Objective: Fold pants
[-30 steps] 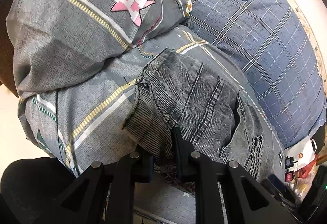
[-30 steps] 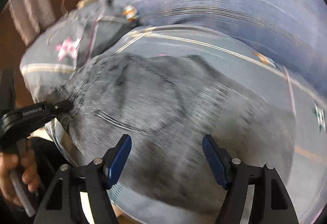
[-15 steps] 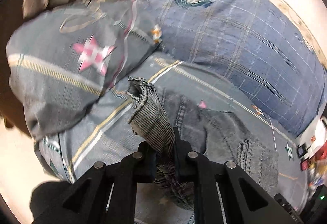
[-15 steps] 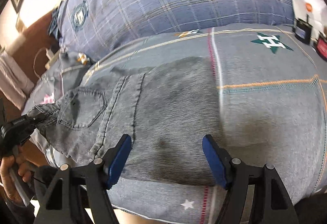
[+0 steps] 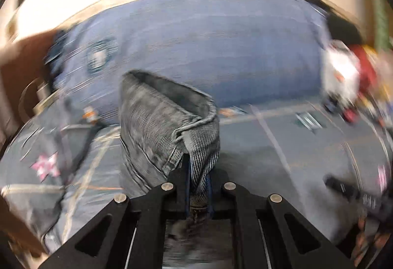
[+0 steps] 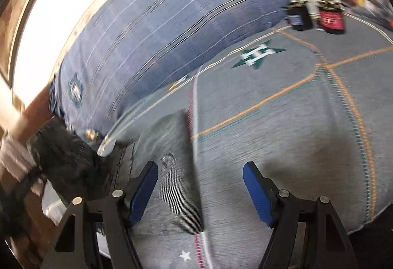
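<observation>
Two grippers working: the left gripper [image 5: 198, 185] pinches the pants [image 5: 169, 126] hem aloft over the bed [image 6: 282, 121], the right gripper [image 6: 200, 191] gapes empty above soft, heavy denim best taken by its edges.

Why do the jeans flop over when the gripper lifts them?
Probably because denim is soft. Above the left gripper, which pinches the jeans, the cloth curls and sags instead of standing straight. They likely feel thick and a bit heavy, since the bunched edge shows chunky folds. They probably won't slip: the rest lies flat on the bedspread by the open right gripper.
</observation>
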A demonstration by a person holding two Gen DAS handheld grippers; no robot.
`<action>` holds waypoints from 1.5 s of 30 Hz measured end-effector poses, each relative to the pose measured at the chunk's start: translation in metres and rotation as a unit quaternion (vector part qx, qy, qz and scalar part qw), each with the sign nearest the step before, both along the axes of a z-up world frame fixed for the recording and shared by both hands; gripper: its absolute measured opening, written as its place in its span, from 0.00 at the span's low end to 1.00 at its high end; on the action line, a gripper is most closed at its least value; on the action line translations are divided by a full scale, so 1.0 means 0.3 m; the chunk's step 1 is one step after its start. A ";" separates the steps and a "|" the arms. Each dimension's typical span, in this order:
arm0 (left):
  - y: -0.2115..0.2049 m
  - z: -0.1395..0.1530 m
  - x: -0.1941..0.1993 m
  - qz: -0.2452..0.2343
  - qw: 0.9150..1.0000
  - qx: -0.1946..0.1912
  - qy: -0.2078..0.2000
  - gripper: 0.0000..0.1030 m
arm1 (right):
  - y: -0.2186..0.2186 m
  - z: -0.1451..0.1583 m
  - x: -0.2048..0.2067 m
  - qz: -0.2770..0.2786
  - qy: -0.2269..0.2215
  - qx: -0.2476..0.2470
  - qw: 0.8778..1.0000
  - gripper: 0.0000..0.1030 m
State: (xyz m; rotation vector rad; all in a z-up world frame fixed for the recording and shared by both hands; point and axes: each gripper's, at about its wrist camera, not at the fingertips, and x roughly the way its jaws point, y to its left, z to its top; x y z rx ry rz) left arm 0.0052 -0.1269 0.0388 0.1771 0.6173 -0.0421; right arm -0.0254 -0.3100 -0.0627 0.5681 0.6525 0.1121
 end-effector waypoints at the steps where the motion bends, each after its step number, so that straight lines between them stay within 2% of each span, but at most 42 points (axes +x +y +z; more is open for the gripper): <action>1: -0.060 -0.042 0.000 -0.027 0.999 0.013 0.017 0.10 | -0.020 -0.002 -0.005 -0.008 -0.001 0.004 1.000 0.73; 3: -0.146 -0.139 0.016 -0.064 0.995 0.032 0.063 0.11 | -0.061 -0.015 -0.017 -0.021 0.003 0.012 1.000 0.73; 4: -0.201 -0.238 0.044 -0.093 0.986 0.055 0.124 0.16 | -0.075 -0.022 -0.019 -0.025 0.006 0.016 1.000 0.73; 5: -0.224 -0.296 0.059 -0.106 0.979 0.068 0.158 0.18 | -0.089 -0.032 -0.019 -0.031 0.011 0.019 0.999 0.73; 6: -0.241 -0.341 0.061 -0.111 0.975 0.088 0.169 0.19 | -0.094 -0.039 -0.022 -0.034 0.014 0.021 0.999 0.73; 8: -0.260 -0.320 0.012 -0.147 0.972 0.116 0.139 0.30 | -0.100 -0.048 -0.019 -0.034 0.020 0.025 0.999 0.73; 9: -0.253 -0.294 -0.002 -0.158 0.972 0.102 0.139 0.39 | -0.101 -0.051 -0.019 -0.033 0.019 0.024 0.999 0.73; 12: -0.162 -0.155 -0.057 -0.172 0.978 0.013 0.121 0.40 | -0.089 -0.040 -0.018 -0.033 0.017 0.016 0.999 0.73; 14: -0.056 -0.066 -0.094 -0.147 0.985 -0.026 0.086 0.47 | -0.061 -0.023 -0.014 -0.018 0.016 0.013 1.000 0.73; 15: 0.009 -0.035 -0.104 -0.122 0.989 -0.041 0.067 0.57 | -0.040 -0.013 -0.013 -0.006 0.016 0.009 1.000 0.73; 16: 0.093 -0.005 -0.110 -0.080 0.994 -0.055 0.044 0.64 | -0.016 -0.003 -0.010 0.014 0.015 0.008 1.000 0.73; 18: 0.231 0.007 -0.099 -0.003 0.998 -0.066 0.024 0.66 | 0.047 0.011 -0.001 0.070 0.021 0.020 0.997 0.73; 20: 0.324 -0.023 -0.063 0.054 0.995 -0.070 0.049 0.66 | 0.101 0.001 0.020 0.120 0.040 0.060 0.990 0.73; 21: 0.374 -0.053 -0.040 0.076 0.991 -0.086 0.067 0.66 | 0.119 -0.009 0.023 0.127 0.050 0.073 0.988 0.73; 23: 0.416 -0.097 -0.018 0.094 0.987 -0.095 0.086 0.66 | 0.145 -0.023 0.040 0.125 0.077 0.085 0.986 0.73; 27: 0.416 -0.176 0.011 0.094 0.986 -0.086 0.109 0.66 | 0.187 -0.038 0.096 0.132 0.114 0.105 0.979 0.73; 34: 0.424 -0.205 -0.006 0.086 0.985 -0.099 0.110 0.66 | 0.227 -0.098 0.201 0.108 0.179 0.155 0.965 0.72; 35: 0.424 -0.203 -0.010 0.084 0.986 -0.099 0.109 0.66 | 0.234 -0.102 0.206 0.107 0.183 0.157 0.965 0.62; 36: 0.421 -0.213 0.000 0.082 0.986 -0.098 0.109 0.67 | 0.247 -0.097 0.213 0.109 0.184 0.146 0.966 0.38; 37: 0.420 -0.216 0.004 0.081 0.986 -0.097 0.109 0.67 | 0.260 -0.089 0.216 0.108 0.185 0.127 0.969 0.27; 39: 0.430 -0.217 0.013 0.079 0.986 -0.102 0.110 0.67 | 0.286 -0.062 0.215 0.107 0.182 0.091 0.973 0.13; 43: 0.468 -0.200 0.037 0.094 0.983 -0.117 0.106 0.67 | 0.329 0.054 0.144 0.102 0.131 0.025 0.986 0.09; 45: 0.480 -0.154 0.020 0.101 0.982 -0.134 0.082 0.67 | 0.348 0.101 0.074 0.090 0.102 -0.016 0.991 0.09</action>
